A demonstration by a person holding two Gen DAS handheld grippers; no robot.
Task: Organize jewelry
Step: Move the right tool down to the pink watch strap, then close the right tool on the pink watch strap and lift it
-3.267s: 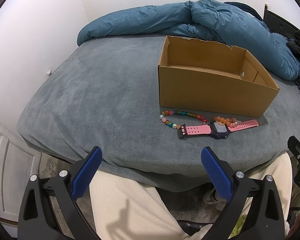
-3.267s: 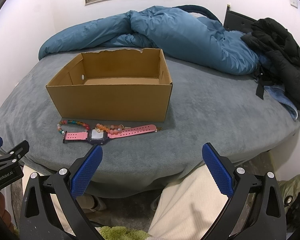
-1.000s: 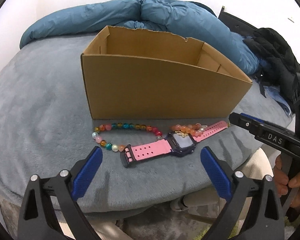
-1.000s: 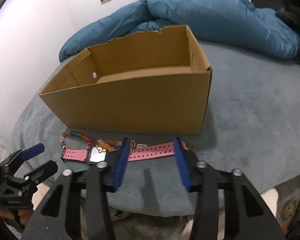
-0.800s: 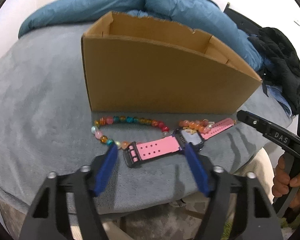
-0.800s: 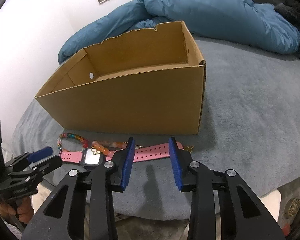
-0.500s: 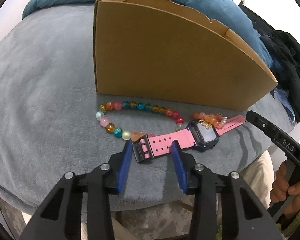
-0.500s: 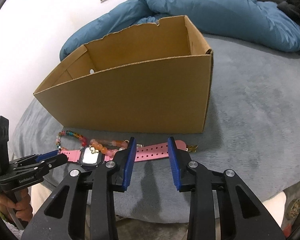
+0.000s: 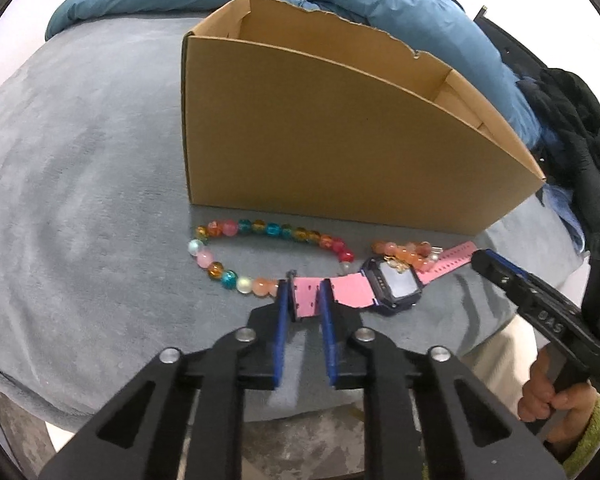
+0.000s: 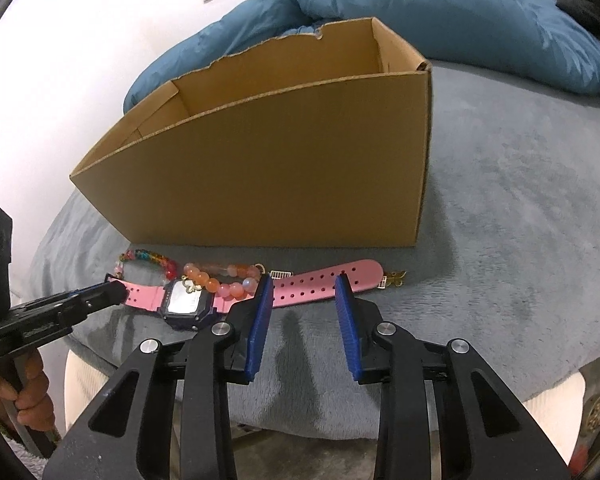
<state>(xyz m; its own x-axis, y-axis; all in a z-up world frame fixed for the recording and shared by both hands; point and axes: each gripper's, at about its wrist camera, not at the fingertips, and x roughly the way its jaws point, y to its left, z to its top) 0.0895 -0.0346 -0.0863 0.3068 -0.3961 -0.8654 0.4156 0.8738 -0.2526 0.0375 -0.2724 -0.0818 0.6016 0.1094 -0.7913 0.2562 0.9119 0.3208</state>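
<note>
Slippage looks the main risk: the left gripper [image 9: 304, 298] is closing on the buckle end of the pink perforated rubber watch [image 9: 394, 286] strap, low centre of the left wrist view, and a lift could drag the glossy orange bead bracelet [image 10: 220, 280] draped over its case. The right gripper [image 10: 304, 300], jaws apart, straddles the other strap on the plush grey blanket [image 10: 520, 220] before the stiff open brown cardboard box [image 10: 280, 184]

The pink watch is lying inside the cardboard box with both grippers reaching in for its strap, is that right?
Not quite. The pink watch lies on the grey blanket in front of the cardboard box, not inside it, as the left wrist view shows. Both grippers are at its strap there.
</note>
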